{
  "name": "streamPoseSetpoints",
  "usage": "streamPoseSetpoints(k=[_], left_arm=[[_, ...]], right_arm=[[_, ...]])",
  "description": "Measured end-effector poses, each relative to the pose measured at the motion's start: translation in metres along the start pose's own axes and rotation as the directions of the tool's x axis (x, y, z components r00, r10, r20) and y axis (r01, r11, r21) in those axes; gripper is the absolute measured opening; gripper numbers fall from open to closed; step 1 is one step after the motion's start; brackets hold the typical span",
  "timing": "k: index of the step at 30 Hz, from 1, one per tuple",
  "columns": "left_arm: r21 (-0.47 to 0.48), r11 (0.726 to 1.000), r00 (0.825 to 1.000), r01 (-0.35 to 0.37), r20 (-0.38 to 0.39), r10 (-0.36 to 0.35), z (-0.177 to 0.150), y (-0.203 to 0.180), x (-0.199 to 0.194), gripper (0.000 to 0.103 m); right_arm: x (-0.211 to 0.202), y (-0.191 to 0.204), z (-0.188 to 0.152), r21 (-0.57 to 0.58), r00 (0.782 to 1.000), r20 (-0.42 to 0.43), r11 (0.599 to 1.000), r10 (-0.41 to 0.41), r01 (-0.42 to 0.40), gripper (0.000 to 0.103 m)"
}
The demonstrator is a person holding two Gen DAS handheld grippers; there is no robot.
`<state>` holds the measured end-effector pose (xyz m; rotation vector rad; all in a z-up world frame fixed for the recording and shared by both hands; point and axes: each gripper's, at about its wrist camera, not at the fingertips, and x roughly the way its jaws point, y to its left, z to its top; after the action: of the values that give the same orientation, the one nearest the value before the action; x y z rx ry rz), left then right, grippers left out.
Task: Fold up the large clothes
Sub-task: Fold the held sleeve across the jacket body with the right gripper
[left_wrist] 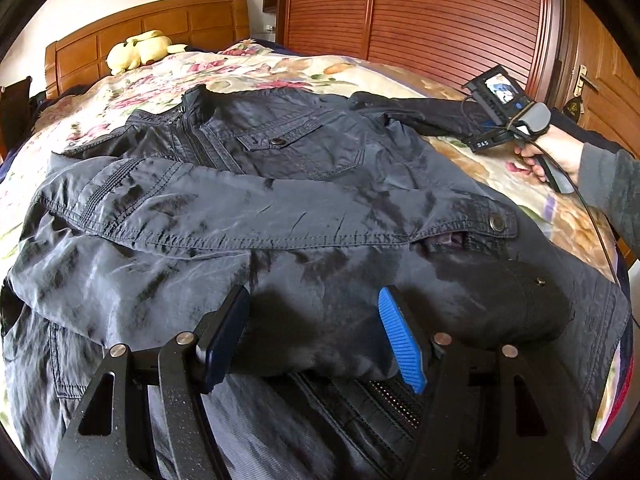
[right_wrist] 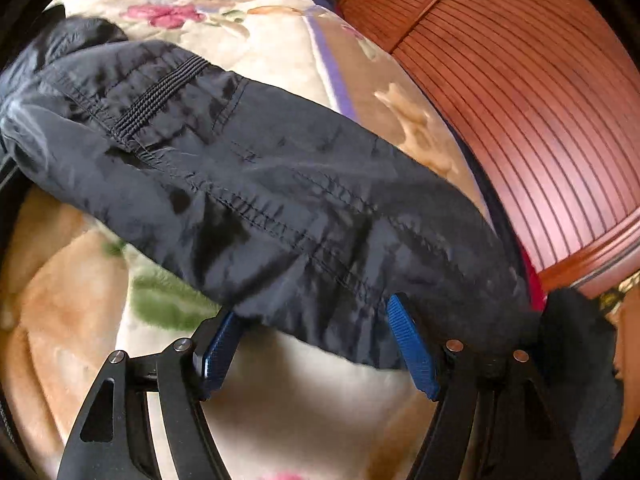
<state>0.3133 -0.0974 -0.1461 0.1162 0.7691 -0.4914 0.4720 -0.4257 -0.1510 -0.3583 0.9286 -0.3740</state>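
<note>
On the floral bedspread [left_wrist: 360, 76] lies a dark jacket [left_wrist: 280, 168], front up, its near sleeve [left_wrist: 248, 216] folded across the chest and its far sleeve [right_wrist: 280, 200] stretched out toward the bed's right edge. Left gripper [left_wrist: 314, 320]: jaws stand well apart above the jacket's lower body; nothing lies between the blue pads [left_wrist: 402, 340], and whether the fingertips touch the cloth cannot be told. Right gripper [right_wrist: 316, 320], in the right wrist view: jaws also stand wide, set to either side of the outstretched sleeve near its cuff end; the fabric passes between and over the fingertips, but the pads [right_wrist: 412, 344] do not press it, so no grip is made. From the left wrist view, the right gripper [left_wrist: 504, 120] appears held by a hand [left_wrist: 552, 152] in a grey sleeve, at the bed's right side. Background: a wooden headboard [left_wrist: 160, 28], a yellow plush toy [left_wrist: 138, 52] and a slatted wardrobe [left_wrist: 440, 12].
</note>
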Motion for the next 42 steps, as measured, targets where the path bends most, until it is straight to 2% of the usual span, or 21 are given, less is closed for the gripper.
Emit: streamPoseSetpoints(k=[3,4,5,7,11,16,21,23,24,27,29,30,32,36,37,38,40,42], left_arm=[[0.000,1.000,1.000,-0.003,0.003,0.003,0.000,0.000,-0.001,0.068],[0.000,1.000,1.000,-0.003,0.004,0.003,0.000,0.000,-0.001,0.068],[-0.001,1.000,1.000,-0.003,0.004,0.003,0.000,0.000,-0.001,0.068],[-0.001,1.000,1.000,-0.002,0.003,0.002,0.000,0.000,-0.001,0.068],[-0.004,1.000,1.000,-0.001,0.004,0.001,0.000,0.001,-0.002,0.068],[-0.020,1.000,1.000,0.000,0.016,0.000,0.002,0.003,-0.007,0.068],[-0.042,0.999,0.999,0.006,0.049,-0.004,0.006,0.008,-0.022,0.068],[-0.045,0.999,0.998,0.005,0.066,-0.002,0.009,0.009,-0.029,0.068],[-0.047,0.999,0.997,0.008,0.078,-0.004,0.011,0.009,-0.033,0.068],[-0.054,0.998,0.994,0.014,0.105,-0.009,0.014,0.011,-0.045,0.068],[-0.057,0.998,0.993,0.014,0.118,-0.007,0.016,0.013,-0.051,0.068],[-0.057,0.998,0.992,0.012,0.123,-0.005,0.017,0.013,-0.052,0.068],[-0.055,0.998,0.991,0.006,0.133,0.001,0.019,0.014,-0.056,0.068],[-0.051,0.999,0.989,-0.001,0.146,0.008,0.021,0.015,-0.058,0.068],[-0.050,0.999,0.989,0.000,0.146,0.007,0.021,0.015,-0.057,0.068],[-0.049,0.999,0.989,0.000,0.145,0.007,0.021,0.014,-0.058,0.068],[-0.045,0.999,0.990,0.002,0.139,0.004,0.020,0.013,-0.056,0.068],[-0.036,0.999,0.991,-0.001,0.132,0.005,0.019,0.011,-0.054,0.068]], right_arm=[[0.002,0.009,0.009,-0.027,1.000,-0.005,1.000,0.015,-0.015,0.037],[0.000,0.013,0.013,-0.042,1.000,0.005,0.999,-0.001,0.001,0.015],[-0.005,0.016,0.018,-0.052,0.999,0.019,0.998,-0.031,0.032,0.008],[-0.022,0.019,0.026,-0.047,0.997,0.067,0.998,-0.044,0.047,0.006],[-0.078,0.020,0.046,-0.020,0.974,0.221,0.998,-0.051,0.057,0.005],[-0.163,0.038,0.063,-0.046,0.919,0.393,0.999,0.037,-0.020,0.004],[-0.238,0.088,0.047,-0.163,0.860,0.458,0.973,0.223,-0.166,0.004],[-0.247,0.102,0.036,-0.195,0.850,0.436,0.953,0.295,-0.231,0.004],[-0.249,0.109,0.030,-0.200,0.852,0.424,0.949,0.307,-0.243,0.004],[-0.243,0.118,0.017,-0.169,0.872,0.366,0.945,0.325,-0.281,0.020],[-0.242,0.114,0.018,-0.129,0.872,0.321,0.930,0.369,-0.345,0.040],[-0.243,0.108,0.017,-0.107,0.867,0.311,0.921,0.389,-0.375,0.045],[-0.248,0.093,0.017,-0.095,0.841,0.324,0.900,0.433,-0.426,0.052],[-0.274,0.062,0.011,-0.118,0.801,0.385,0.885,0.459,-0.450,0.061],[-0.275,0.059,0.005,-0.117,0.796,0.403,0.889,0.451,-0.444,0.064],[-0.276,0.055,0.002,-0.110,0.800,0.418,0.898,0.431,-0.426,0.067],[-0.270,0.046,-0.001,-0.067,0.823,0.437,0.925,0.364,-0.373,0.070],[-0.254,0.036,0.001,-0.010,0.841,0.432,0.934,0.325,-0.356,0.072]])
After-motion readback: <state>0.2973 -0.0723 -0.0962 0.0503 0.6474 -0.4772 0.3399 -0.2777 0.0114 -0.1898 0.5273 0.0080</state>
